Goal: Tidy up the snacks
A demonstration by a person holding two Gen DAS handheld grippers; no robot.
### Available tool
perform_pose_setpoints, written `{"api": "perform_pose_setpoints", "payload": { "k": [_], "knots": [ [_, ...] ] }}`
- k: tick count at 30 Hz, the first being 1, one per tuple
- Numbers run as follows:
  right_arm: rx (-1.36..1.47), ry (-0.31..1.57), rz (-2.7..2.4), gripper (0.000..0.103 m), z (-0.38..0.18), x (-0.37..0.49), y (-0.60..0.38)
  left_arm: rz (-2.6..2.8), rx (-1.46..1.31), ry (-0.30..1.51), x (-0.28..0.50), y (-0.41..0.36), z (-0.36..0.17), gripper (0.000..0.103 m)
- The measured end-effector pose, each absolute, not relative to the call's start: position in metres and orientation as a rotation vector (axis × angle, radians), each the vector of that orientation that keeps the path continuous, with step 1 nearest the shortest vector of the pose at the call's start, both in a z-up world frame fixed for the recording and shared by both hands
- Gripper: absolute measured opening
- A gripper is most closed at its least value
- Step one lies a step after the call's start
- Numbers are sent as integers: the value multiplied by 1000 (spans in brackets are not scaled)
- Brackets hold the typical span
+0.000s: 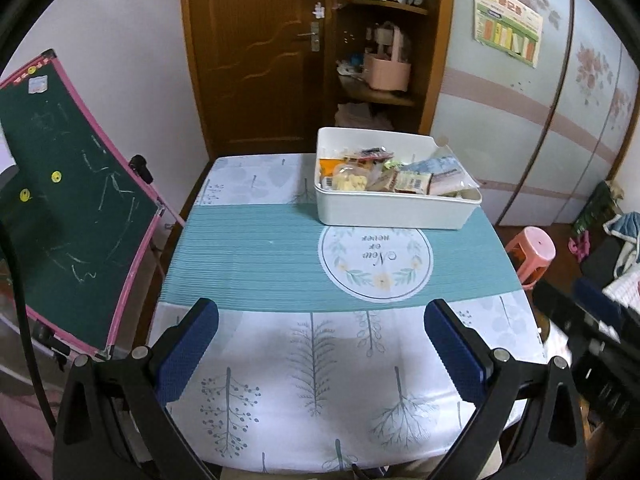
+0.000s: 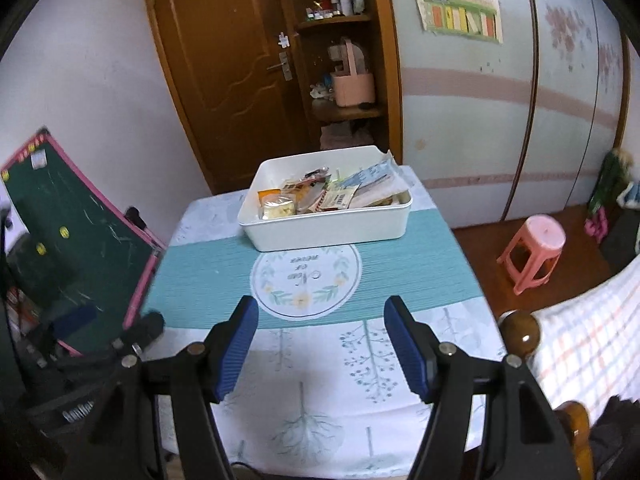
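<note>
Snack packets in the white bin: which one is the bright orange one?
The orange packet lies at the white bin's far left corner, behind the clear pack of yellow pieces; the others look pale or red.

So we've got the bin (image 1: 394, 210) sitting toward the far right of the surface (image 1: 248, 248), with the snack packets (image 1: 396, 176) all piled inside it and the round emblem (image 1: 376, 264) just in front of it. Behind the surface are the door (image 1: 256, 52) and a shelf unit (image 1: 380, 48) to its right. The chalkboard (image 1: 68, 196) leans off the left side, and the stool (image 2: 534, 252) stands on the floor to the right.
</note>
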State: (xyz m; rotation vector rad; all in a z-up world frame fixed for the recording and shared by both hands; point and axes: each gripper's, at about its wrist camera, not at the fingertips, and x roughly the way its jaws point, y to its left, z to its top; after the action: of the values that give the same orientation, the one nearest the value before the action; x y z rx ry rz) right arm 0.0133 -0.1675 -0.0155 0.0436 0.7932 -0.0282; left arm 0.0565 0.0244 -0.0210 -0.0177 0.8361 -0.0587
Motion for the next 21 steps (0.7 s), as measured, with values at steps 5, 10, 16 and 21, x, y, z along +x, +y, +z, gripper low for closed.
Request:
{"api": "perform_pose_setpoints", "payload": {
  "k": [5,10,16,21],
  "knots": [
    [52,841,14,66,-27,15,-161,-41,-8,839,58,23,-23,102],
    [56,852,19,66,-32,16,-161,-37,-17,853,61,25,-26,102],
    [56,851,17,66,-32,16,-160,-33,-14,857,62,25,-27,102],
    [56,852,19,66,-32,16,-161,-33,-15,858,63,25,-28,102]
  ]
}}
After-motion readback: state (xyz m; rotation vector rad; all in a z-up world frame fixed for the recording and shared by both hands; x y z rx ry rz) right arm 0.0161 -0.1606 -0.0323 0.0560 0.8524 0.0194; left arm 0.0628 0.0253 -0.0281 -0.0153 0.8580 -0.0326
